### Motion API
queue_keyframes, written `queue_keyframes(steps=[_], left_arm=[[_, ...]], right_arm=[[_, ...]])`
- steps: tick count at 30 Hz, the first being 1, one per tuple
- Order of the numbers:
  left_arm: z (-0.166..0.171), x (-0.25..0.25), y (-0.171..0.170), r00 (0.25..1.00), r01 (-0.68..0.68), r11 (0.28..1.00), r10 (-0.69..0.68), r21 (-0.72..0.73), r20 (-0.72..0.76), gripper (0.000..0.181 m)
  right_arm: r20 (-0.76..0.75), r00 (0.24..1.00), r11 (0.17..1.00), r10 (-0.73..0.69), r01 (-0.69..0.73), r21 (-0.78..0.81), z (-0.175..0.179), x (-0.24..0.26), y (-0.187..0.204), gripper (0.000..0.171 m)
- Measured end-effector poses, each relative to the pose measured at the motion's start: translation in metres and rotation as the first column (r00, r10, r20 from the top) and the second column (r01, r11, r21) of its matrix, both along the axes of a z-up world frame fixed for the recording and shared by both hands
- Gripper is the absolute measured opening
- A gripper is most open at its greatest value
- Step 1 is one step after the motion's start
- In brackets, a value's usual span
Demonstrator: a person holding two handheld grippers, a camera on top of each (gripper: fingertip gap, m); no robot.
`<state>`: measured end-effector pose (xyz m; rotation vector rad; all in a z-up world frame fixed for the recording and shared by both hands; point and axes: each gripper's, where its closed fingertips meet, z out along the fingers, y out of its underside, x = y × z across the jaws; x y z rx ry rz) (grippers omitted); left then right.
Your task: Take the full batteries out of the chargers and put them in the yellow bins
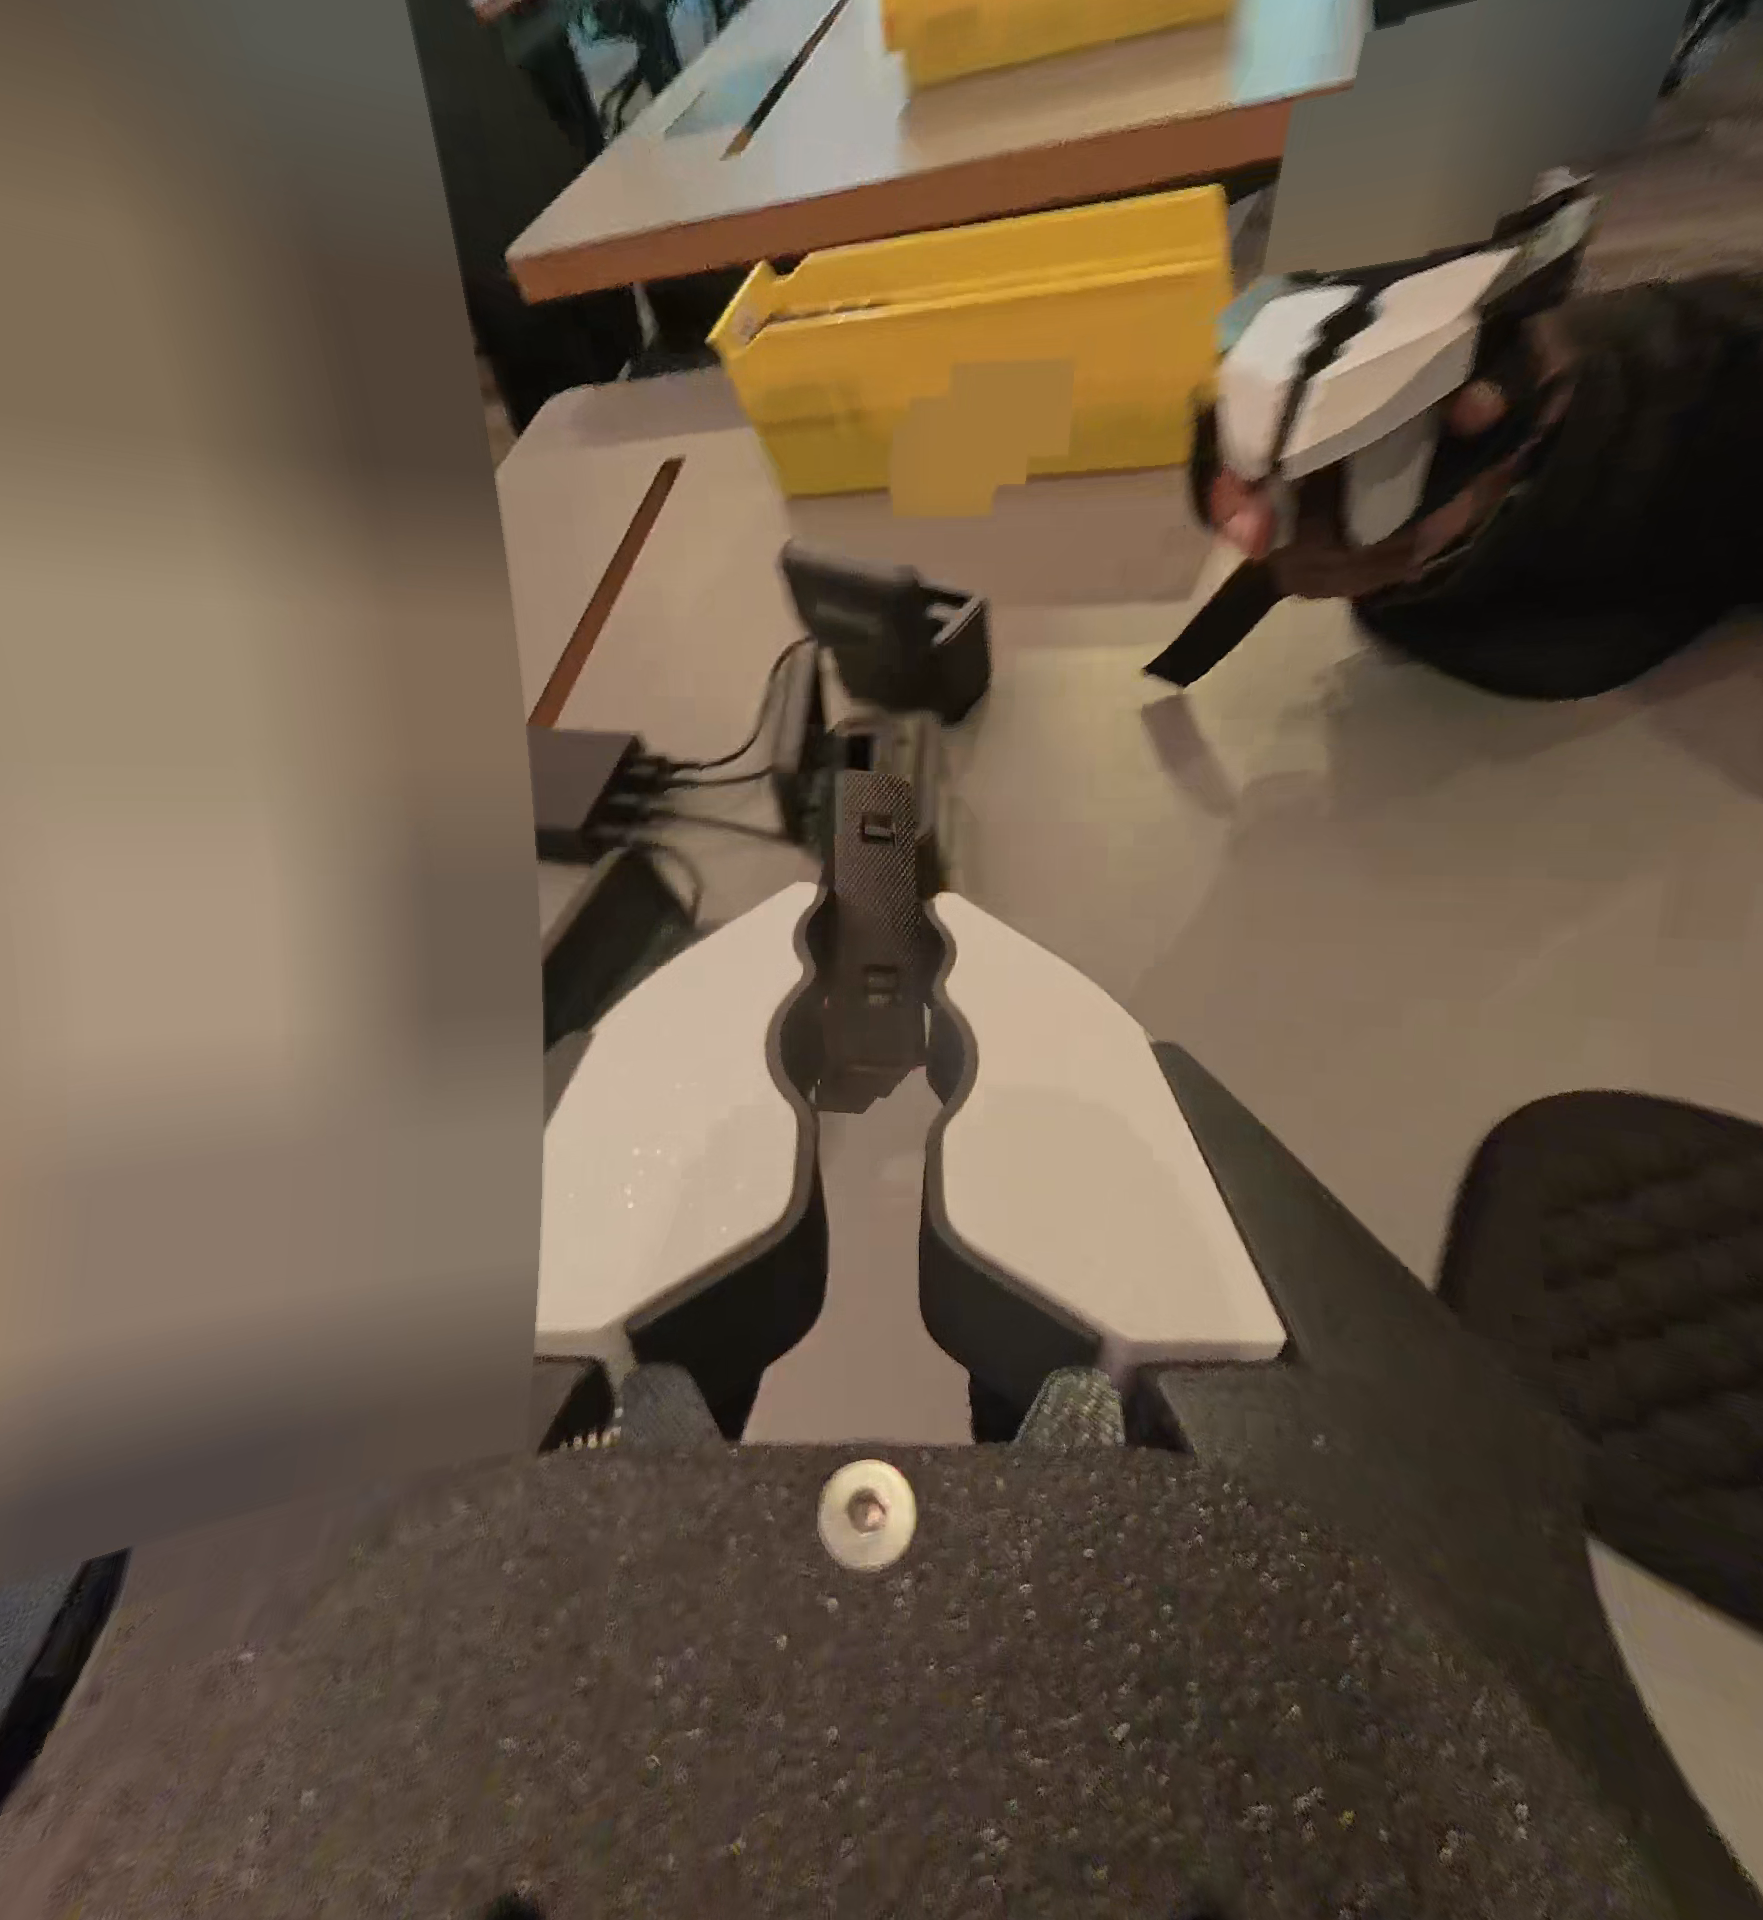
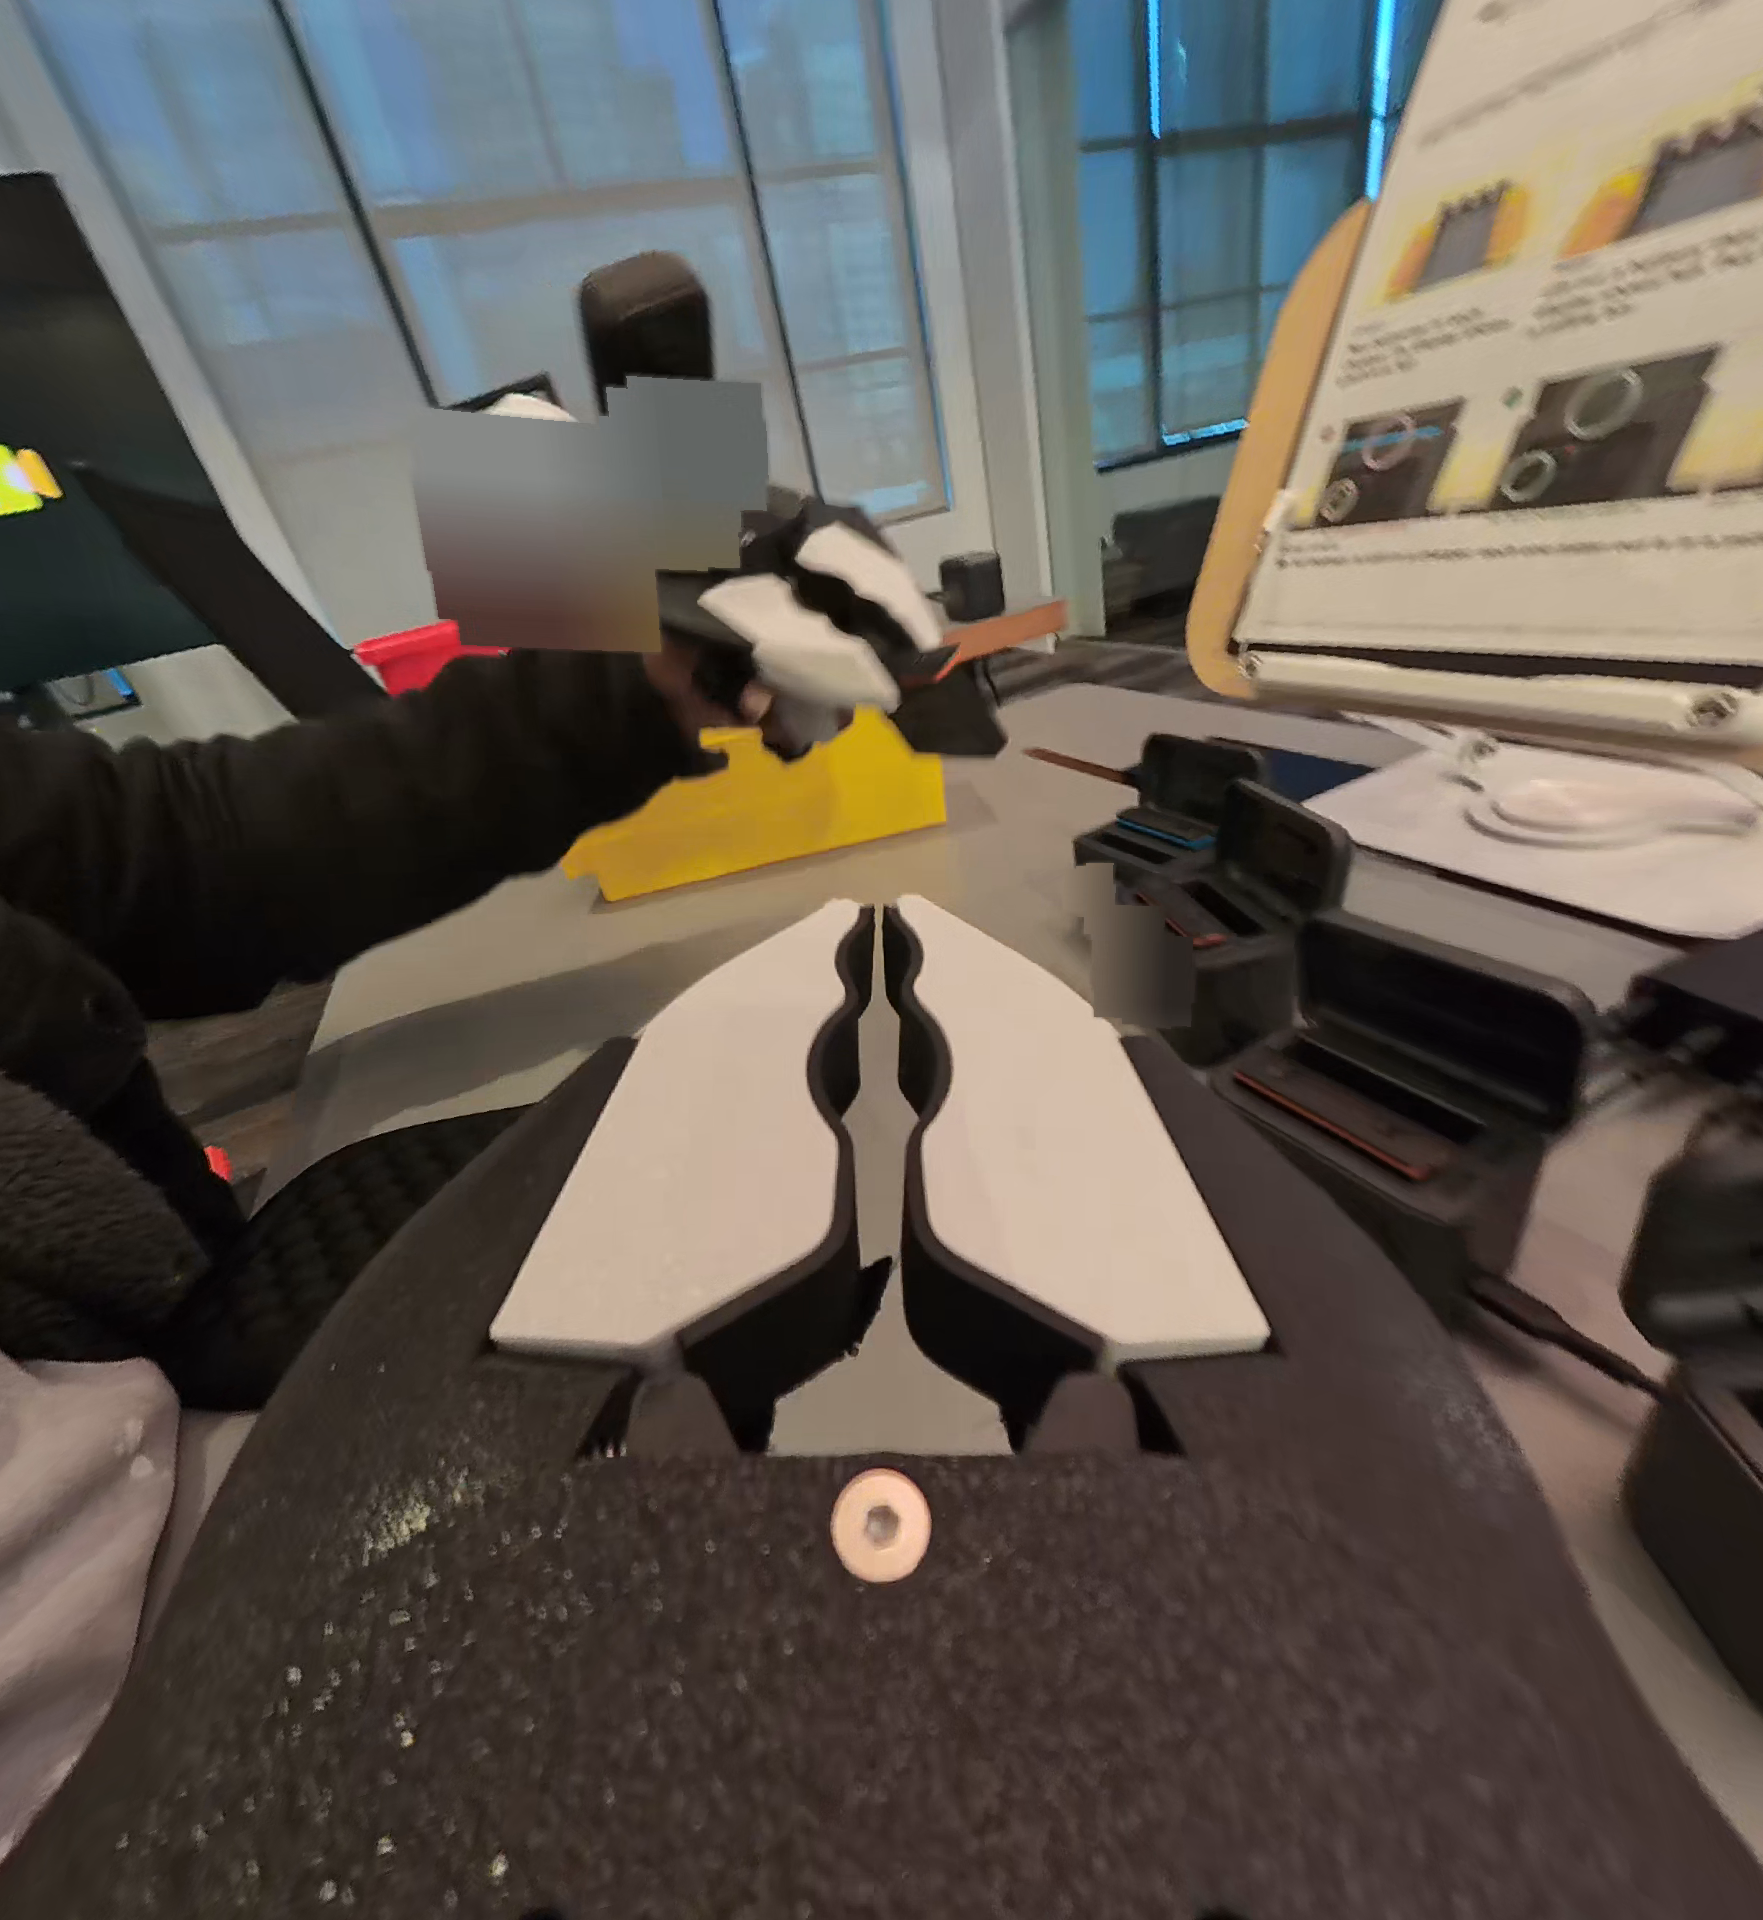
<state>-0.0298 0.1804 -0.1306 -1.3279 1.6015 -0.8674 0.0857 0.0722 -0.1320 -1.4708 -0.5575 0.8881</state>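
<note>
My left gripper [image 1: 875, 902] is shut on a black textured battery [image 1: 872, 852] and holds it above the grey table. The right wrist view shows it [image 2: 898, 665] with the battery [image 2: 950, 717] over the near yellow bin [image 2: 773, 810]. In the left wrist view this bin [image 1: 981, 364] stands ahead, beyond an open black charger [image 1: 887, 634]. My right gripper [image 2: 879, 914] is shut and empty over the table. A row of open black chargers [image 2: 1417, 1070] lies to its right.
A second yellow bin [image 1: 1053, 42] sits on the far table. A power hub with cables [image 1: 581, 779] lies left of the chargers. An instruction board on a stand [image 2: 1542, 364] rises at the right. A monitor [image 2: 25, 416], a red bin [image 2: 409, 655] and a black chair [image 1: 1666, 1309] are nearby. About 15 centimetres separates my left fingertips from my right.
</note>
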Motion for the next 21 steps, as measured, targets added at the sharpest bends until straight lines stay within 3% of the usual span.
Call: queue_keyframes(steps=[4, 9, 21], left_arm=[[-0.013, -0.011, 0.052, 0.995, -0.06, 0.997, 0.055, -0.055, -0.08, 0.015], [-0.042, -0.014, 0.09, 0.986, -0.096, 0.981, 0.07, -0.168, -0.153, 0.015], [-0.08, -0.007, 0.114, 0.971, -0.039, 0.971, -0.019, -0.236, -0.237, 0.015]], right_arm=[[0.028, 0.996, 0.996, -0.089, 0.089, -0.005, -0.002, 0.016, 0.006, 0.0], [0.045, 0.98, 0.981, -0.194, 0.194, 0.018, -0.001, 0.038, 0.012, 0.0], [0.05, 0.981, 0.982, -0.185, 0.187, -0.03, -0.012, 0.039, 0.017, 0.0]])
